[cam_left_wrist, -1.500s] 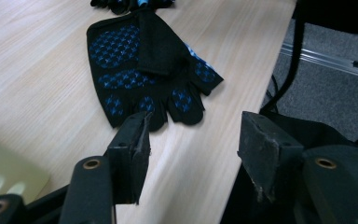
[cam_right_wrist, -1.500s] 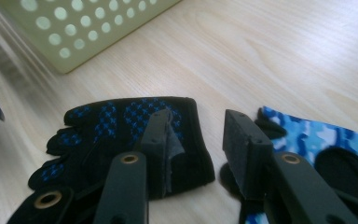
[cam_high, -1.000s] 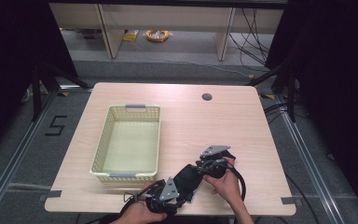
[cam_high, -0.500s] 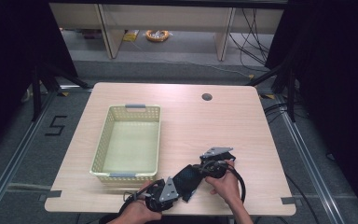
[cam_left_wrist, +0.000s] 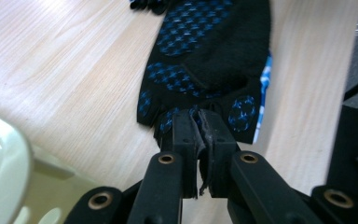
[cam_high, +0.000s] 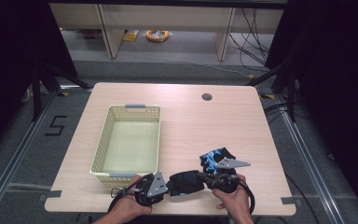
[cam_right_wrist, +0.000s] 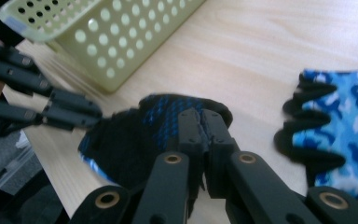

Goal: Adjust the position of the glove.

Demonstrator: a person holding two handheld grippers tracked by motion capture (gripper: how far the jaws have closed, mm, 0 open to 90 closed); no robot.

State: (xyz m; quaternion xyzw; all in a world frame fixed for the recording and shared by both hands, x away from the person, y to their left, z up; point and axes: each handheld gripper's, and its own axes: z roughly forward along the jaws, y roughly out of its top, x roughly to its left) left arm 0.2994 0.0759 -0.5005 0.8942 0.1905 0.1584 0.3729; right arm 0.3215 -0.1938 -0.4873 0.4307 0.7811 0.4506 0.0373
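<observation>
Two gloves lie near the front edge of the table [cam_high: 182, 116], and the nearer one, the black glove [cam_high: 186, 183] with a blue dot pattern on its palm, is the one being worked. It sits stretched between the two tools, its long axis running roughly left to right along the table's front edge. The left gripper [cam_high: 161, 187] has just been closing and is now clenched on one end of that glove; in the left gripper view the fabric [cam_left_wrist: 205, 60] is pinched between the jaws and runs straight away from them. The right gripper [cam_high: 209, 177] has likewise just been closing on the opposite end, and its own view shows its jaws pressed together with black cloth [cam_right_wrist: 168, 121] bunched between them. Whether the glove is lifted clear of the wood or resting on it is hard to tell from above, though it looks barely raised. Just beyond the right gripper lies the blue camouflage glove [cam_high: 216, 158], flat and untouched. The yellow basket [cam_high: 103, 147] stands to the left, just beyond the left gripper, so a carry into it would likely go leftward and away from the person, with the left hand [cam_high: 126, 210] the nearer one.
</observation>
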